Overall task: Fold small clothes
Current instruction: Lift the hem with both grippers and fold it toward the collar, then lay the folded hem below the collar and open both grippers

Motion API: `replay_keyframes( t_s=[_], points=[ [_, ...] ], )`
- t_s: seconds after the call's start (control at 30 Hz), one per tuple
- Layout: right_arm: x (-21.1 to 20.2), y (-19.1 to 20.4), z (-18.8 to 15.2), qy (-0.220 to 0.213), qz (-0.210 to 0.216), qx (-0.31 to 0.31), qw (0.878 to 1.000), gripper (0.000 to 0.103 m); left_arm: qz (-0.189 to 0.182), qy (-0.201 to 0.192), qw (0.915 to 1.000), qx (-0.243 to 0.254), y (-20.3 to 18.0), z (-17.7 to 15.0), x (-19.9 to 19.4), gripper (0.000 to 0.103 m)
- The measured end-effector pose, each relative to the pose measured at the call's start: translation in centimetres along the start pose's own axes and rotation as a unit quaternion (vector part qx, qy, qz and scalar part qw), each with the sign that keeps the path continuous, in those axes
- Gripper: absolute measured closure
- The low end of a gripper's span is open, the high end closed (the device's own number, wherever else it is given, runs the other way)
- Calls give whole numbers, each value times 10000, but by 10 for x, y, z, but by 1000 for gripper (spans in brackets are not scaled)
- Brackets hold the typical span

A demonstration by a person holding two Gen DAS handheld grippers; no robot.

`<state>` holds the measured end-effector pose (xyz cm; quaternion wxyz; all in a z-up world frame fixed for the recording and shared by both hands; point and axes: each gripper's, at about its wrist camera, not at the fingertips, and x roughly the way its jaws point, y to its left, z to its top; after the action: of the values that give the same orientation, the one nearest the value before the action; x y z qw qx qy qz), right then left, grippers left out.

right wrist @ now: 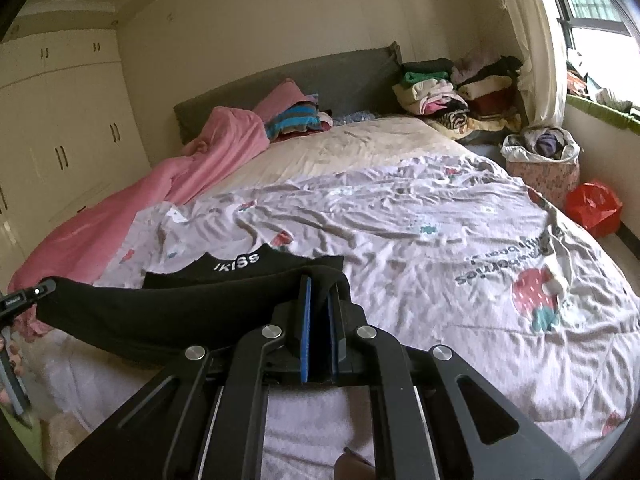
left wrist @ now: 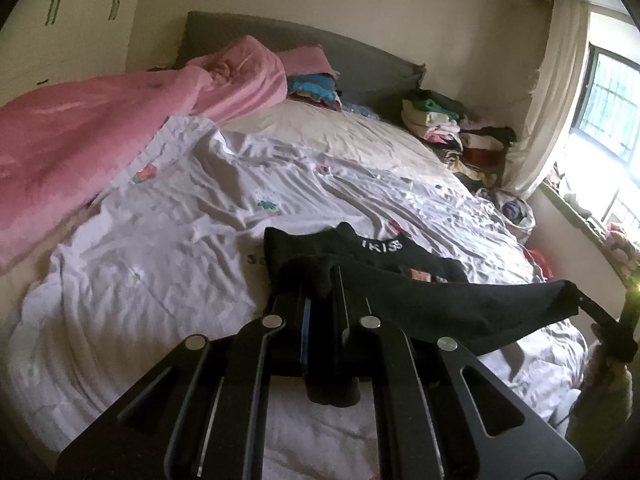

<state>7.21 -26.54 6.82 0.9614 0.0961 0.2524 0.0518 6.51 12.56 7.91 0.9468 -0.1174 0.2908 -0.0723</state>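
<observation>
A: Left wrist view: left tongs point(left wrist: 320, 292) clenched on one corner of the black garment point(left wrist: 460, 308). Right tongs point(left wrist: 588, 304) show at the far right edge, clamped on the other corner.

B: Right wrist view confirms it. Right tongs point(right wrist: 320, 292), blue pads, pinch the black fabric; left tongs point(right wrist: 34, 294) sit at the far left edge, gripping too. The garment point(right wrist: 160, 312) is stretched taut between them, just above the quilt point(right wrist: 440, 240).

A: Only your view has the lined laundry basket point(right wrist: 544, 164) and red bag point(right wrist: 594, 208), both beyond the quilt's right edge on the floor.

B: Yours shows less of that side. Wardrobe point(right wrist: 60, 120) past the quilt's left side here.

A: Textures: garment is soft black knit, white "IKISS" lettering on the band lying on the quilt. Quilt is thin, wrinkled, pale with strawberry prints.

B: Pink blanket point(left wrist: 100, 140) bunched along the quilt's left side, fleecy. Folded clothes stack point(right wrist: 452, 88) behind the quilt, beside the grey padded headboard point(right wrist: 320, 72).

A: Room: the quilt's middle is bare beyond the garment. Near edge of the quilt sits right under the tongs.
</observation>
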Motion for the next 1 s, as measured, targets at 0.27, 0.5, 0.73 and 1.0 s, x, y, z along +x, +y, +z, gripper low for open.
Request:
replay_keyframes(
  t_s=[0.27, 0.5, 0.73, 1.0],
  points=[
    [26, 1, 8, 12, -115, -20, 9999, 97, 220, 27, 9998, 25, 4, 4, 25, 101],
    [47, 2, 12, 62, -233, -75, 9997, 97, 333, 74, 9994, 108, 5, 5, 43, 101],
    [68, 1, 11, 175, -338, -124, 9992, 97, 425, 115, 9990, 117, 7, 7, 60, 101],
    [102, 2, 10, 410, -469, -181, 9979, 96, 528, 202, 9984, 2, 14, 12, 89, 101]
  ],
)
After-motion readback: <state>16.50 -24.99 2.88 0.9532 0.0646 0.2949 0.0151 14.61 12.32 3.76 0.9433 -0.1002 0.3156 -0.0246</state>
